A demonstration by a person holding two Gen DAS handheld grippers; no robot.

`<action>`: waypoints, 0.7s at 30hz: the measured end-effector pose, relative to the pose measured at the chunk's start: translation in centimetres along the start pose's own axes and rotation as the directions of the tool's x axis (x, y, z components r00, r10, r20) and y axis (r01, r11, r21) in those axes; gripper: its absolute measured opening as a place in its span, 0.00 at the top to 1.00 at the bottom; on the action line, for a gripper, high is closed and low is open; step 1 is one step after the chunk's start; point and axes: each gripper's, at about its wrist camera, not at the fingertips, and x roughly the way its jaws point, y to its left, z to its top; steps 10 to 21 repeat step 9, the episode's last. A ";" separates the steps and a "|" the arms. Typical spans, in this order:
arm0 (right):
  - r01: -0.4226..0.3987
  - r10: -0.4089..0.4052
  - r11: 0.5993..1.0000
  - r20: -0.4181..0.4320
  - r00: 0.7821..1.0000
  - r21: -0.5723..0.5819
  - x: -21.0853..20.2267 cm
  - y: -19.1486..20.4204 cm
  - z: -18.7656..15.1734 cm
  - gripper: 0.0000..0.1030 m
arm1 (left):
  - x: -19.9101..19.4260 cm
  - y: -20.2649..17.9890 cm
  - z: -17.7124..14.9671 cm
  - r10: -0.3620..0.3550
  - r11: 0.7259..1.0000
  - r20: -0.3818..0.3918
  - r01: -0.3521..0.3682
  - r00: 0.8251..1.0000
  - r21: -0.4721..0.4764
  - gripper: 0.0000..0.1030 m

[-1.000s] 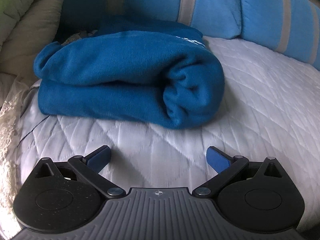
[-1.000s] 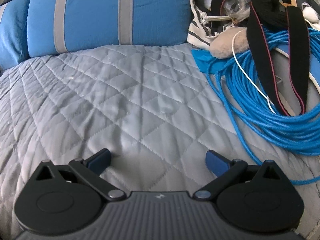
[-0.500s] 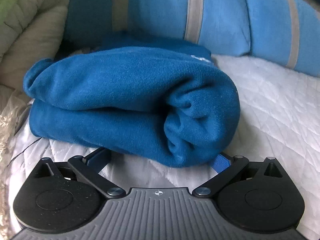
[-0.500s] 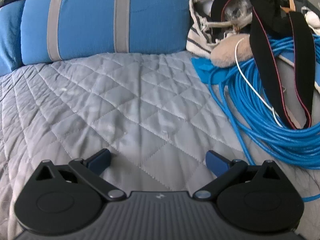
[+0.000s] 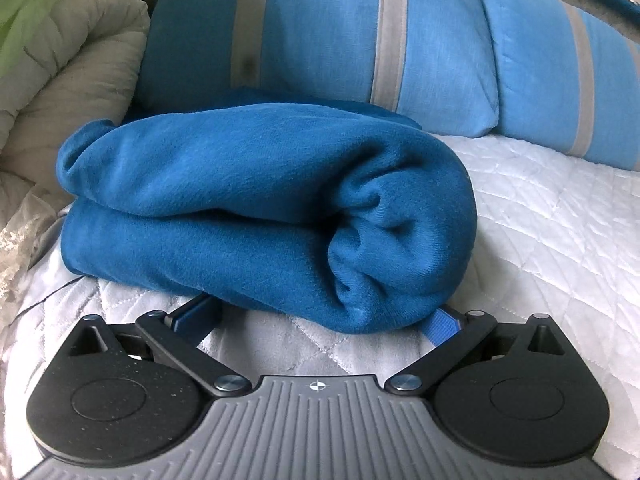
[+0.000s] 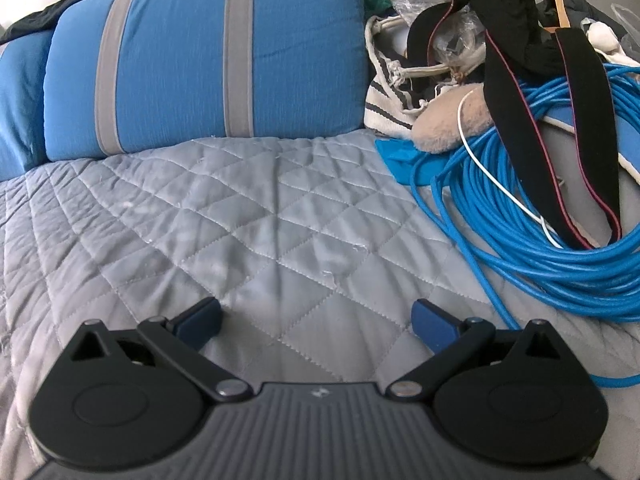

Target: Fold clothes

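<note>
A folded dark blue fleece garment [image 5: 256, 208] lies in a thick bundle on the white quilted bedspread [image 5: 560, 240], its rolled end facing me. My left gripper [image 5: 320, 316] is open, its blue fingertips slid under the bundle's near edge, one on each side; the fabric hides their tips. In the right wrist view, my right gripper [image 6: 316, 320] is open and empty, low over the grey quilted bedspread [image 6: 240, 216]. No garment shows in that view.
Blue pillows with grey stripes [image 5: 360, 40] lie behind the bundle, and a beige duvet [image 5: 60, 92] is piled at the left. To the right of the right gripper sit a coil of blue cable [image 6: 540, 240], a black strap [image 6: 520, 112] and a striped bag [image 6: 392, 92].
The left gripper moved forward until its fingertips went under the bundle's near edge. The right gripper shifted slightly forward, still open and empty.
</note>
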 end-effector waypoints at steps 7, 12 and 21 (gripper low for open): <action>0.000 0.000 1.000 0.003 1.000 0.002 0.0 0.1 -0.1 0.00 | -0.1 0.0 -0.1 -0.003 1.000 0.001 0.003 1.000 -0.002 0.00; -0.001 0.001 1.000 0.003 1.000 0.003 0.0 0.1 -0.1 0.00 | -0.1 0.0 -0.1 -0.003 1.000 0.001 0.003 1.000 -0.001 0.00; -0.001 0.001 1.000 0.003 1.000 0.003 0.0 0.1 -0.1 0.00 | -0.1 0.0 -0.1 -0.003 1.000 0.001 0.003 1.000 -0.001 0.00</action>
